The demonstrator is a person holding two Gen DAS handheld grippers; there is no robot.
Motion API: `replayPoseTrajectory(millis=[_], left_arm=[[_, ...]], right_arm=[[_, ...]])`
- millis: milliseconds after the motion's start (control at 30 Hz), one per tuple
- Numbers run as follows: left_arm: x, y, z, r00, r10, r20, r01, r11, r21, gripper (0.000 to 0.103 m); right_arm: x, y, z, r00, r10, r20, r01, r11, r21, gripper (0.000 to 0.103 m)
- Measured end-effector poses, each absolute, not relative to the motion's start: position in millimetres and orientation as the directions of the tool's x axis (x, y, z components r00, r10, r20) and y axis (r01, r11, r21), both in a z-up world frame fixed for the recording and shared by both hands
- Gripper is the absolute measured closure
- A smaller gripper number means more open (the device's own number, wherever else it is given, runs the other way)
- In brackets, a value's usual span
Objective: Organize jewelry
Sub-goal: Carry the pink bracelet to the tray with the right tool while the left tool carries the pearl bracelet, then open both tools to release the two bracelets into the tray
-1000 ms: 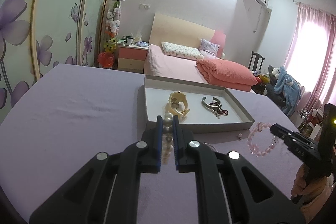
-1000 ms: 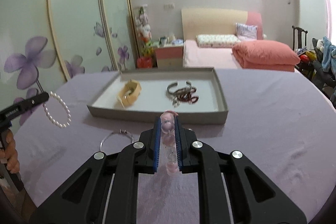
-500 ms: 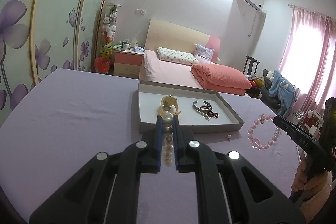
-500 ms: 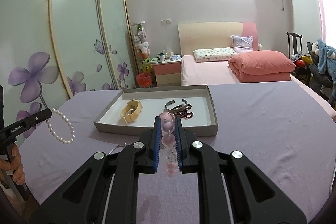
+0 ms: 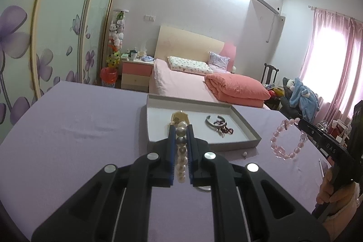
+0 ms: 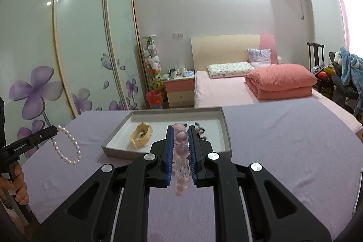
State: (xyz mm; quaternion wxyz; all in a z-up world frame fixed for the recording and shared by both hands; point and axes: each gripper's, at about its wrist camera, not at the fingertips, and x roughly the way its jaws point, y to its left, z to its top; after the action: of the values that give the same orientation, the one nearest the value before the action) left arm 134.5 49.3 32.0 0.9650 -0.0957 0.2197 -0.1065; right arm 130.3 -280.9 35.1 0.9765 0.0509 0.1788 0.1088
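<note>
My left gripper [image 5: 180, 128] is shut on a white pearl bracelet [image 5: 181, 151], which hangs as a loop [image 6: 68, 146] in the right wrist view. My right gripper [image 6: 180, 128] is shut on a pink bead bracelet [image 6: 180, 151], seen dangling [image 5: 287, 140] in the left wrist view. Both are held above the purple tablecloth, in front of a grey tray [image 5: 247, 128] [image 6: 226, 128]. The tray holds a beige watch [image 6: 140, 136], a silver bangle [image 5: 214, 123] and a dark red beaded piece [image 5: 224, 130].
A small stud [image 5: 244, 154] lies on the cloth in front of the tray. A thin ring partly shows under my left gripper [image 5: 204, 189]. A person's hand [image 6: 19, 185] holds the left gripper's handle. A bed and wardrobe stand beyond the table.
Both grippers have risen a little with their bracelets, so the tray and table sit lower and further off in both views. Grips are unchanged.
</note>
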Motion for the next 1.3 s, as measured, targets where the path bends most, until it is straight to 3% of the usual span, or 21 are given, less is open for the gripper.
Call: replayPoseTrajectory(millis=[367, 633, 933, 1300], left_arm=[[161, 34, 64, 0.914, -0.25, -0.32, 0.193, 0.961, -0.197, 0.093], [196, 16, 73, 0.917, -0.268, -0.297, 0.215, 0.956, -0.199, 0.093], [246, 4, 60, 0.907, -0.277, -0.317, 0.215, 0.952, -0.218, 0.093], [302, -7, 27, 0.882, -0.276, -0.383, 0.199, 0.953, -0.228, 0.093]], right_arm=[[154, -276, 56, 0.945, 0.209, -0.252, -0.19, 0.977, 0.1, 0.089], [182, -272, 53, 0.945, 0.22, -0.243, -0.198, 0.974, 0.113, 0.089], [221, -262, 40, 0.934, 0.231, -0.271, -0.204, 0.971, 0.126, 0.089], [272, -255, 4, 0.886, 0.261, -0.383, -0.207, 0.962, 0.176, 0.089]])
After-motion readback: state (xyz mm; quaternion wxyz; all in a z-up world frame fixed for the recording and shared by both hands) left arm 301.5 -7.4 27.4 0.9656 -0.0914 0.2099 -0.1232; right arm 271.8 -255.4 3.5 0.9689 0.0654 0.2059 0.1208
